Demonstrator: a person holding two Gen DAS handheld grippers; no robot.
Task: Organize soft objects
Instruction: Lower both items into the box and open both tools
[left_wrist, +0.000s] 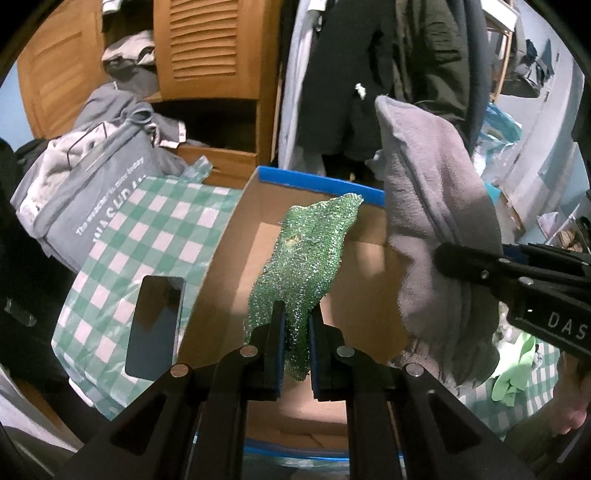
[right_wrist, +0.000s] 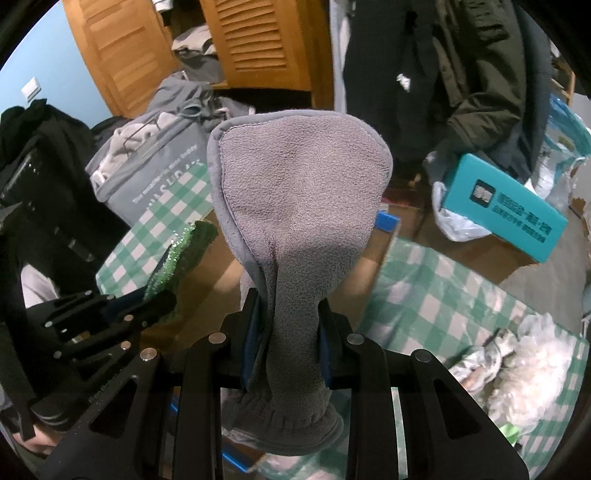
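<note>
My left gripper (left_wrist: 295, 325) is shut on a green glittery cloth (left_wrist: 314, 243) and holds it above an open cardboard box (left_wrist: 221, 258) with blue-taped edges. My right gripper (right_wrist: 288, 314) is shut on a grey fleece mitt (right_wrist: 303, 184), held upright over the same box. The mitt also shows in the left wrist view (left_wrist: 436, 221), right of the green cloth, with the right gripper (left_wrist: 443, 254) coming in from the right. The left gripper (right_wrist: 162, 295) and green cloth (right_wrist: 184, 247) show at the left of the right wrist view.
A green-checked sheet (left_wrist: 147, 229) covers the surface around the box. A dark phone (left_wrist: 155, 325) lies on it at left. A grey bag of clothes (left_wrist: 92, 184), a wooden wardrobe (left_wrist: 207, 48), hanging coats (left_wrist: 369, 74), a teal box (right_wrist: 506, 206) and white fluffy stuff (right_wrist: 535, 362) surround.
</note>
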